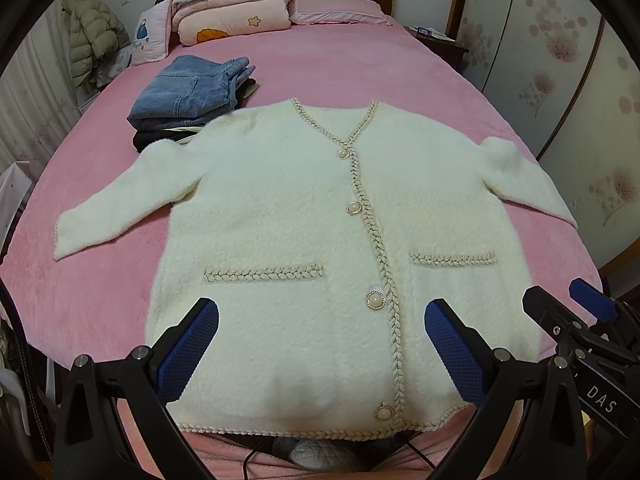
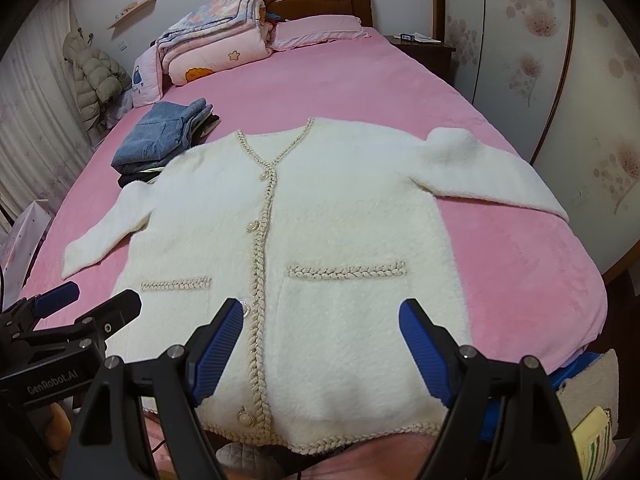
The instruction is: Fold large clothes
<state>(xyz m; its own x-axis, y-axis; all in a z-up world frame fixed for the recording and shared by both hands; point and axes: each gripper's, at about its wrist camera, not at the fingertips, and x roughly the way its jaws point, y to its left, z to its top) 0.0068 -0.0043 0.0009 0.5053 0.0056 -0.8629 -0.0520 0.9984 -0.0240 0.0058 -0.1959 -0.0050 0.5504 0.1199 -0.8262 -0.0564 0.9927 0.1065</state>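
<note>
Left wrist view: the left gripper (image 1: 322, 344) hangs over the lower front of a cream cardigan (image 1: 280, 216), its blue-padded fingers (image 1: 188, 352) spread wide and gripping nothing. The cardigan lies flat, buttoned, face up on a pink bed (image 1: 360, 68), sleeves splayed toward nine and three o'clock, hem at the bed's near edge at six o'clock. At ten o'clock from the cardigan sits a pile of folded jeans (image 1: 192, 92), its near edge just under the cardigan's shoulder. Folded quilts (image 1: 232, 4) and a pillow (image 1: 336, 10) lie at twelve o'clock by the headboard. The right gripper (image 1: 568, 300) shows at four o'clock, also wide.

Right wrist view: the right gripper (image 2: 322, 344) hovers above the cardigan's (image 2: 320, 220) pocket side near the hem, wide apart and empty. The left gripper (image 2: 96, 300) sits at eight o'clock, open as well. The jeans (image 2: 160, 136) lie at ten o'clock, the quilts (image 2: 212, 36) at eleven, on the bed (image 2: 500, 260).
</note>
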